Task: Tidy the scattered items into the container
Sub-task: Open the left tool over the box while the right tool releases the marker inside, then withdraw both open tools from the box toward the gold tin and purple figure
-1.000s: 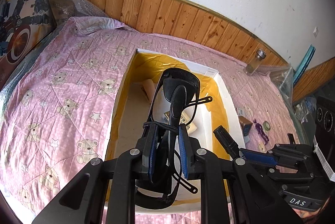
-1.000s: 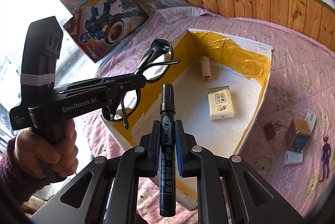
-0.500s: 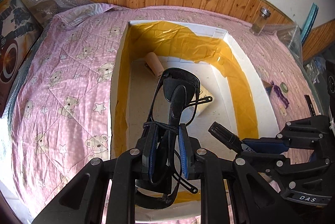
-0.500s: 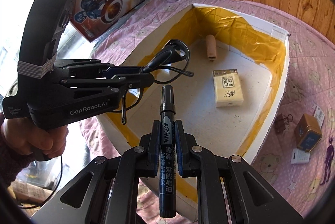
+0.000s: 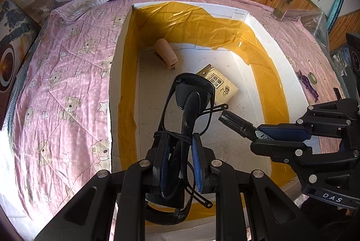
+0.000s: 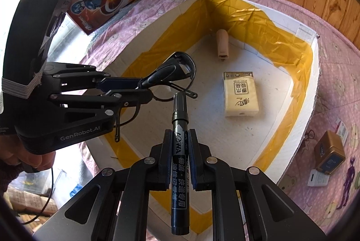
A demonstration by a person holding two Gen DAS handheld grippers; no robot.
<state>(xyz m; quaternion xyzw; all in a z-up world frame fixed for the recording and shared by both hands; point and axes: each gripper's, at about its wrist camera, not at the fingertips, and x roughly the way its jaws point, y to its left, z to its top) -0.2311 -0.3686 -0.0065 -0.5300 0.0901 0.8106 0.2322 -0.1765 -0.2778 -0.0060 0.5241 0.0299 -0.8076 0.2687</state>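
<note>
A pink bear-print bed quilt (image 5: 67, 88) carries a white foam box (image 5: 117, 74) lined with yellow tape, open beneath both claws. Ahead of them on its floor lie a tissue pack (image 6: 241, 94) and, farther off, a beige stapler (image 5: 166, 54). The left claw (image 5: 180, 151) is clamped on folded black glasses (image 5: 191, 101). Just right of it, the right claw (image 6: 180, 151) grips 1 black marker (image 6: 180, 151) above the box.

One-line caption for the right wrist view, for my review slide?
Right gripper holds a black marker over the foam box; left gripper holds glasses beside it.
</note>
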